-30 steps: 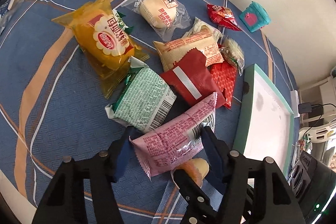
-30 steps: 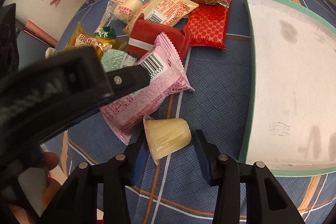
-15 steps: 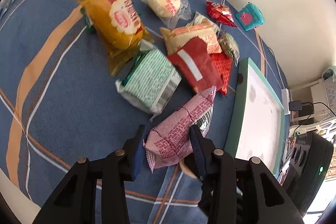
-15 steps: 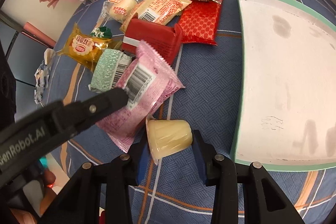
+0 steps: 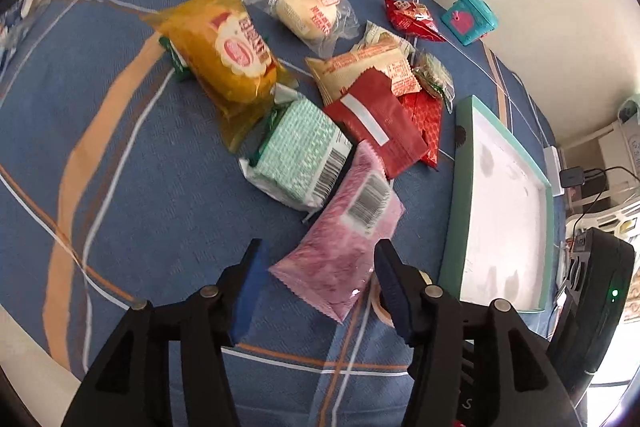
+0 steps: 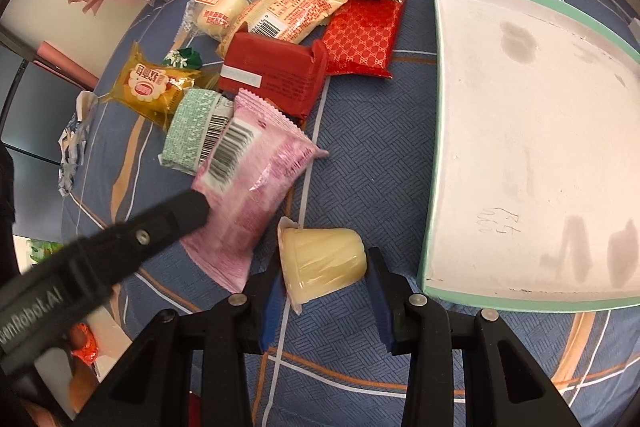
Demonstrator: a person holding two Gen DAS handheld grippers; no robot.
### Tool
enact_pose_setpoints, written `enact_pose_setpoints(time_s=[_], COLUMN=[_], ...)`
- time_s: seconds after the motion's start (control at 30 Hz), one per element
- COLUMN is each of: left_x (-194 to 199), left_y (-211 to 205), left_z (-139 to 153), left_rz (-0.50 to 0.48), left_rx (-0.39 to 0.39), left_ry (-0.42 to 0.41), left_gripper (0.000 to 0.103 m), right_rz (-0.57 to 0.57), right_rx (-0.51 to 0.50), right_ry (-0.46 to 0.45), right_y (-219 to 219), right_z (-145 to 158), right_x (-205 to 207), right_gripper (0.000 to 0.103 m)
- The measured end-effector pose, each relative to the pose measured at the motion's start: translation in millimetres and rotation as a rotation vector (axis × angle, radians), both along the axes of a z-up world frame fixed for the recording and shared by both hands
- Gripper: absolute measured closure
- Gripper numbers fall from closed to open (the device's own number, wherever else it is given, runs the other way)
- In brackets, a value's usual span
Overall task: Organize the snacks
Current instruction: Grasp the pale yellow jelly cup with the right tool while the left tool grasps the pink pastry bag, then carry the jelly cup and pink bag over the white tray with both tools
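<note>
Two hand-held grippers work over a blue plaid cloth [image 5: 100, 167] strewn with snacks: at the bottom of the right wrist view, the right gripper [image 6: 326, 283] is clamped on a pale yellow jelly cup [image 6: 322, 265] lying on its side, its blue pads pressing both flanks. At the bottom centre of the left wrist view, the left gripper [image 5: 318, 281] has its jaws opening around the near end of a pink packet [image 5: 344, 239], the left pad clear of the wrapper. That packet lies just left of the jelly cup in the right wrist view. Beyond it, toward the upper middle of both frames, sit a green packet [image 5: 298, 155], a dark red packet [image 5: 376, 125], an orange cake wrapper [image 5: 228, 51] and a clear-wrapped bun [image 5: 308, 11]. A white tray with a mint-green rim [image 6: 434, 131] fills the right side.
</note>
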State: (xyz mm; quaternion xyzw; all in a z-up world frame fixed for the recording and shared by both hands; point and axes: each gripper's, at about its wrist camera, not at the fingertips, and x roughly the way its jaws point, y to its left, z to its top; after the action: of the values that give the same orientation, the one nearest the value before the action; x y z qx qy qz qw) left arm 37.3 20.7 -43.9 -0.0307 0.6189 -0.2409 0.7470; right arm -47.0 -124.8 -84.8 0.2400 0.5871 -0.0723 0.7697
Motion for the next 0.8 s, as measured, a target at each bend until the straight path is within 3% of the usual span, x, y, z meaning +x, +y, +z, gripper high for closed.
enact_pose_setpoints(time_s=[0.17, 0.4, 0.47, 0.6, 0.8], left_x=[1, -2, 0, 4, -4], left_y=[-16, -49, -49, -45, -26], left_z=[5, -9, -16, -23, -8], left_rz=[-0.059, -0.166, -0.161, -0.139, -0.115], left_rx=[0.059, 0.125, 0.134, 0.101, 0.062], left_ry=[-0.055, -0.052, -0.044, -0.022, -0.053], left_gripper=[0.046, 0.046, 0.052, 0.057, 0.066], right_rz=[0.001, 0.0, 0.002, 0.004, 0.014], right_rx=[-0.005, -0.004, -0.006, -0.008, -0.002], right_ry=[0.01, 0.019, 0.02, 0.021, 0.001], right_y=[0, -1, 0, 0, 3], right_z=[1, 2, 2, 4, 8], right_x=[-4, -8, -8, -8, -7], right_gripper=[0.062, 0.062, 0.062, 0.062, 0.062])
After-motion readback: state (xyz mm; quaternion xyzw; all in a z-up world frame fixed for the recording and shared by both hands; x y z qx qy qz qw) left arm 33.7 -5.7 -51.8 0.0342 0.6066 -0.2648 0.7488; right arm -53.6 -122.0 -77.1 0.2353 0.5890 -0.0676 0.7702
